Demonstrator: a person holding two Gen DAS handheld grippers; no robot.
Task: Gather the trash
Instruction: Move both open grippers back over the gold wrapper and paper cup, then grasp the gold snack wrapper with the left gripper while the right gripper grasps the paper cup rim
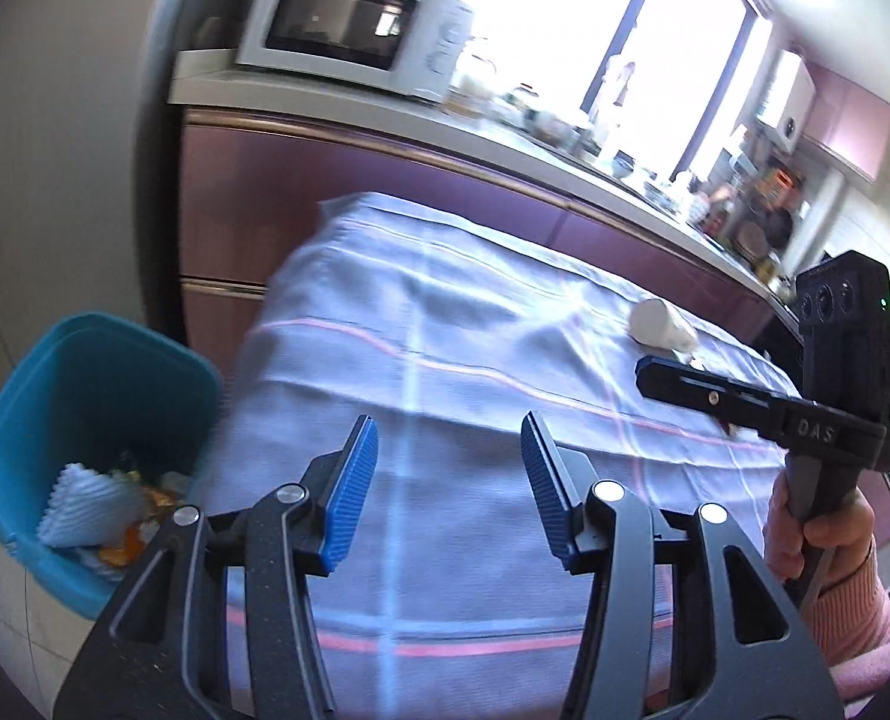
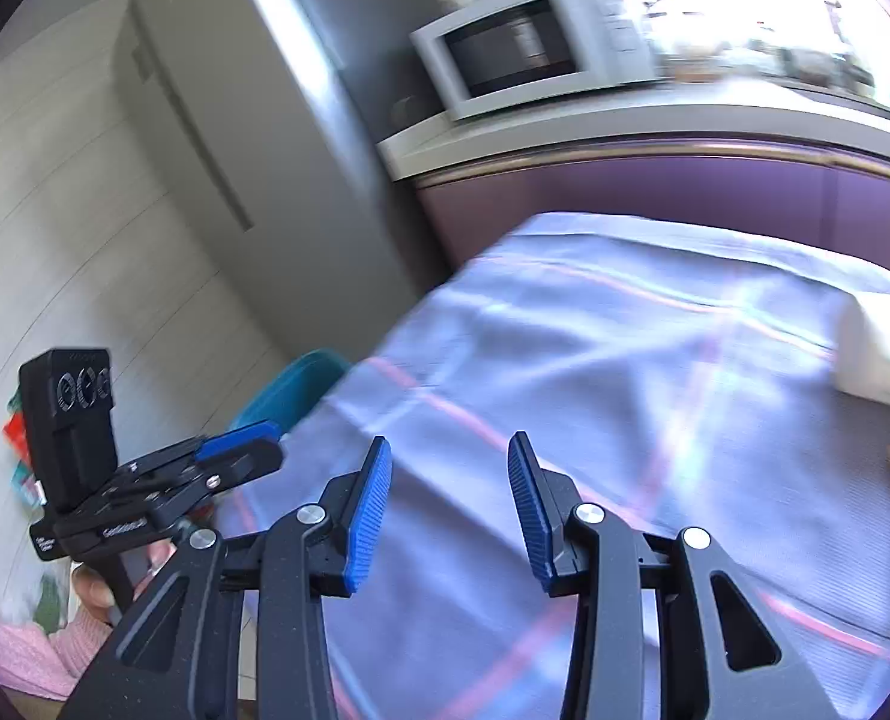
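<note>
At nine o'clock in the left wrist view, beside the table's edge on the floor, stands the teal bin (image 1: 93,450) with a ridged white wrapper (image 1: 84,510) and orange scraps already inside. Moving right, the left gripper (image 1: 449,480) hangs over the striped tablecloth (image 1: 445,330), jaws parted about halfway with nothing between the blue pads. Further right, at about two o'clock from it, lies a white crumpled cup-like piece (image 1: 661,324), its long axis running roughly ten to four across the cloth. Just this side of it is the right gripper (image 1: 685,378), held in a hand (image 1: 817,534) in a pink sleeve. In the right wrist view the right gripper (image 2: 449,504) is likewise partly open and empty, and the white piece (image 2: 883,348) sits at two o'clock, near the frame's edge. The right hand looks the nearer one for that pickup.
</note>
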